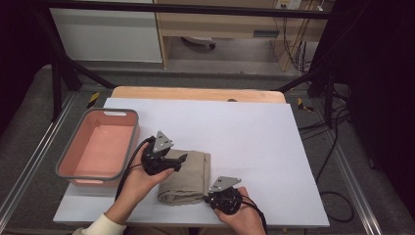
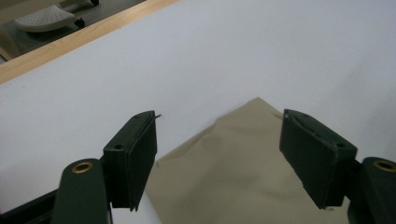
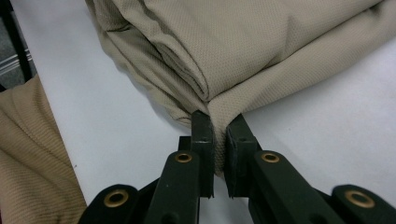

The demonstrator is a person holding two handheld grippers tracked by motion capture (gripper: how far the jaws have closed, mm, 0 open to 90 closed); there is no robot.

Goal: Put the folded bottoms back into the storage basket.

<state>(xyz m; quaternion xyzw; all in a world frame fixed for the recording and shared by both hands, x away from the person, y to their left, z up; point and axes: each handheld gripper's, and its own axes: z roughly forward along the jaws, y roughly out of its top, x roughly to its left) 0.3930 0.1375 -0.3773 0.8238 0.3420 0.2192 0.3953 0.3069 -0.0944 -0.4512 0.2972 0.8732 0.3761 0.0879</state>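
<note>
A folded beige cloth (image 1: 188, 177) lies on the white table sheet (image 1: 240, 132) near its front edge. My left gripper (image 1: 179, 160) hovers over the cloth's left part, and its jaws stand open with nothing between them. In the left gripper view the left gripper (image 2: 219, 128) looks down on a corner of the cloth (image 2: 233, 182). My right gripper (image 1: 209, 196) sits at the cloth's near right corner. Its view shows the right gripper (image 3: 218, 120) shut on a bunched fold of the cloth (image 3: 243, 46).
A pink basin with a grey rim (image 1: 131, 142) stands at the sheet's left side, with nothing in it. The table's wooden edge (image 1: 195, 93) runs along the back. Ribbed tan fabric (image 3: 28, 168) shows at the lower left of the right gripper view.
</note>
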